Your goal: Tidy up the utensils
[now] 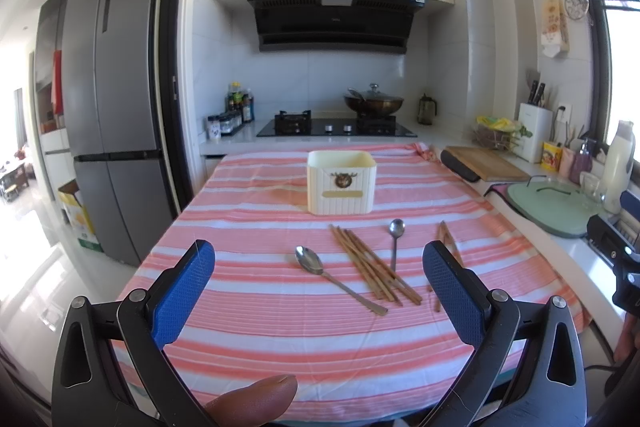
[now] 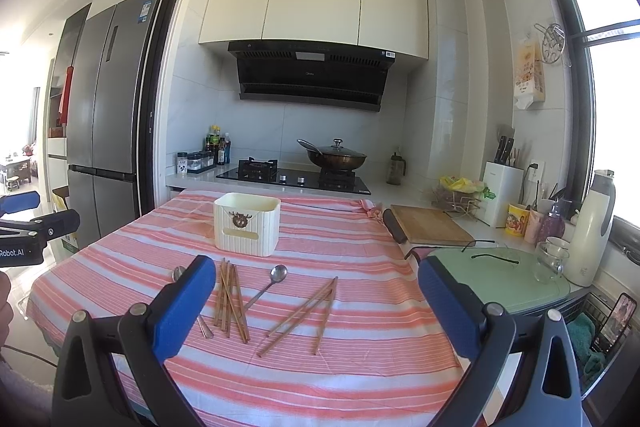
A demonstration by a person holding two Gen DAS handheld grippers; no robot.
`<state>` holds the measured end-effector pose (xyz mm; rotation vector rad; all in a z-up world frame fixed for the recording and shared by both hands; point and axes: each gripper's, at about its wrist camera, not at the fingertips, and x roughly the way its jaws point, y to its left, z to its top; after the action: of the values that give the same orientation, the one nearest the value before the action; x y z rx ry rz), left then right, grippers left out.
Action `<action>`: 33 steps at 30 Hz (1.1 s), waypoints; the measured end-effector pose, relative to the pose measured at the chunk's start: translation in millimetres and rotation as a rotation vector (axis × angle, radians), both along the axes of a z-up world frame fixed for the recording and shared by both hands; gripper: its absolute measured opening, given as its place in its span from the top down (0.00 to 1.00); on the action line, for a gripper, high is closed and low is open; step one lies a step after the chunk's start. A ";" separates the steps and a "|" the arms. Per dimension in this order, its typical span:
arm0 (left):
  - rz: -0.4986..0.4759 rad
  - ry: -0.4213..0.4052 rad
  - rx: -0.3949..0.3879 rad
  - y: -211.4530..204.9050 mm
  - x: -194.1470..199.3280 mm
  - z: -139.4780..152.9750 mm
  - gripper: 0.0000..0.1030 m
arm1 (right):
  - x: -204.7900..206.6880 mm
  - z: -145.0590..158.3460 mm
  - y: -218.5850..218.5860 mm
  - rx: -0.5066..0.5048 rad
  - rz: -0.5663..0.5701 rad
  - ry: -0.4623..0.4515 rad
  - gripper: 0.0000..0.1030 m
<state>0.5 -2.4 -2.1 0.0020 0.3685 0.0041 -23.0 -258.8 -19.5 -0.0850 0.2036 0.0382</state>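
Utensils all loose on the striped counter [image 1: 248,331]: chopstick bundle [image 1: 372,263], two spoons [image 1: 316,263] [image 1: 396,231], more chopsticks [image 2: 308,311] off to the right, cream holder [image 1: 341,183] behind. My left gripper [image 1: 318,283] & right gripper [image 2: 316,303] hover w/ jaws wide apart, nothing held. Risk imo: thin sticks lie flat, so jaws may snag cloth or scatter the pile.

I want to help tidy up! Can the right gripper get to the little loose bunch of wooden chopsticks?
Probably yes. The right gripper is open, and the loose wooden chopsticks lie flat on the striped cloth ahead of it, nothing covering them.
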 end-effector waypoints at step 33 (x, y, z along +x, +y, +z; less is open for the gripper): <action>0.003 0.023 -0.009 -4.6 3.5 -8.7 0.00 | 4.8 -7.5 3.0 -0.005 0.003 0.011 0.00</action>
<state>4.0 -7.0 -10.8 -0.0076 0.3917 0.0054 -18.2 -255.8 -27.0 -0.0902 0.2142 0.0407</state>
